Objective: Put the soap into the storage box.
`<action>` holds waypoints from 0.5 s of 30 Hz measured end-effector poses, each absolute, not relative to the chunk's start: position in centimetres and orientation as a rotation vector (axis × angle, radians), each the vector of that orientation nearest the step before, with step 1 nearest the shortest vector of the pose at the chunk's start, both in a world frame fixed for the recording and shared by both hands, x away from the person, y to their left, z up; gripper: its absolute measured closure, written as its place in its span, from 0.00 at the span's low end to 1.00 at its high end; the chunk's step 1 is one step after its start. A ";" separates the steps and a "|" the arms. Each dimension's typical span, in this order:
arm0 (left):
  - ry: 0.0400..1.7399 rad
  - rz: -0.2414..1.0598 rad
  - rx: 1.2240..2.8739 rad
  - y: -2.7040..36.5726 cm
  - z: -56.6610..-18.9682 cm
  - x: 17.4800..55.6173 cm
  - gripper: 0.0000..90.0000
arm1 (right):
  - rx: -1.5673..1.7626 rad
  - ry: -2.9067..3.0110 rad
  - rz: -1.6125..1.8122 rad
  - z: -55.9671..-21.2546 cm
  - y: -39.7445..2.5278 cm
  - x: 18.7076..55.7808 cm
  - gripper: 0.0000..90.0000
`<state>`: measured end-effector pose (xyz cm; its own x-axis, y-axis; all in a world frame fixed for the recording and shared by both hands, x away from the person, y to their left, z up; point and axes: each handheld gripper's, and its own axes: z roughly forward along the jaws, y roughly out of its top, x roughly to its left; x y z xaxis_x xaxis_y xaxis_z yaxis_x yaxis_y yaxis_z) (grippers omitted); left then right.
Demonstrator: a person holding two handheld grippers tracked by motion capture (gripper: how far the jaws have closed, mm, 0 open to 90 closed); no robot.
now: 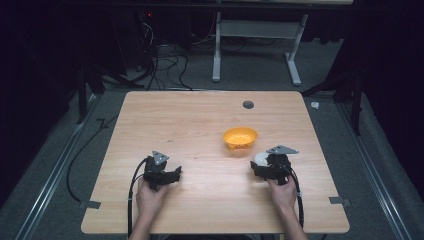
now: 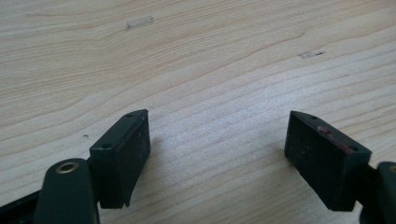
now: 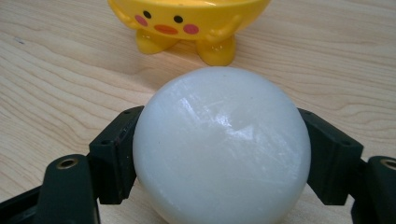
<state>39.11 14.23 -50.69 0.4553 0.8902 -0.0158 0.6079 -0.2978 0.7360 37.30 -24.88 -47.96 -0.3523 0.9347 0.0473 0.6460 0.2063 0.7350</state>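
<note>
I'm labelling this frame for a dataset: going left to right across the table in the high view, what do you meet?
Left gripper, open over bare wood → yellow bowl → white ball held in the right gripper. The bowl and ball partly overlap sideways; the bowl starts further left.

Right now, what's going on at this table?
A person sits at a wooden table with a gripper in each hand. The right gripper is closed on a smooth white ball, held just in front of a yellow duck-faced bowl that stands on little feet. The left gripper is open with nothing between its fingers, low over bare wood. The ball is not in the bowl yet.
</note>
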 end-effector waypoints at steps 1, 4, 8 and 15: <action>1.247 0.528 2.022 14.2 -50.7 39.1 0.25 | 1.467 2.078 0.956 -47.9 -24.9 37.3 0.27; 1.247 0.528 2.022 14.2 -50.7 39.1 0.25 | 1.459 2.078 0.958 -47.5 -24.8 37.2 0.28; 1.247 0.528 2.022 14.2 -50.7 39.1 0.25 | 1.448 2.083 0.966 -47.1 -24.7 37.2 0.27; 1.247 0.528 2.022 14.2 -50.7 39.1 0.25 | 1.429 2.093 0.989 -46.5 -24.7 37.1 0.27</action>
<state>39.11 14.23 -50.69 0.4552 0.8903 -0.0157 0.6080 -0.2979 0.7359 37.11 -24.73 -46.53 -0.3851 0.9215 0.0507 0.6243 0.2197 0.7496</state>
